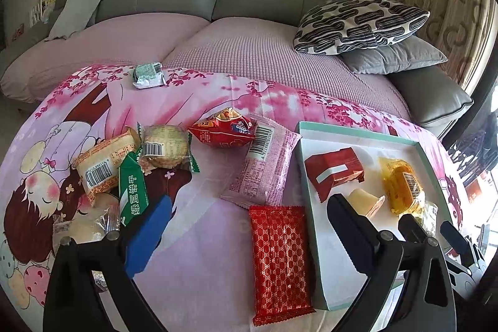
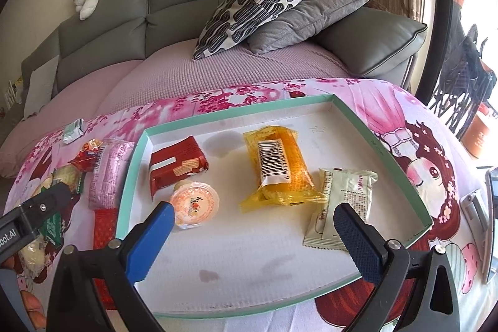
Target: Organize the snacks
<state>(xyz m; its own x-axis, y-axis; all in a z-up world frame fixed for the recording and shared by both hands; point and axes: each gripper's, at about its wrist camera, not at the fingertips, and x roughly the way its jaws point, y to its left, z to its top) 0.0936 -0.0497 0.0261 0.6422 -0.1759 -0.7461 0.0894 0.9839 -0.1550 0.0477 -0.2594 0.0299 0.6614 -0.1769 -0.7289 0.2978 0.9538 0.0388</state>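
The tray (image 2: 401,151) is sitting on the pink-clothed counter (image 1: 202,254), holding a red pack (image 2: 174,167) at 10 o'clock, a jelly cup (image 2: 194,204) just below it and touching it, a yellow pack (image 2: 277,173) at centre and a pale sachet (image 2: 345,198) at 3 o'clock. The right tongs (image 2: 258,226) are hovering wide open over the tray, gripping nothing; the blue left pad is lying against the jelly cup's near-left edge, though I cannot tell if it is touching. The left tongs (image 1: 249,213) are also gaping wide and empty above the counter, straddling a red wafer pack (image 1: 280,263) and a pink pack (image 1: 264,167). Loose snacks are lying at 9 o'clock: a green biscuit pack (image 1: 132,189) and a round cake (image 1: 165,148).
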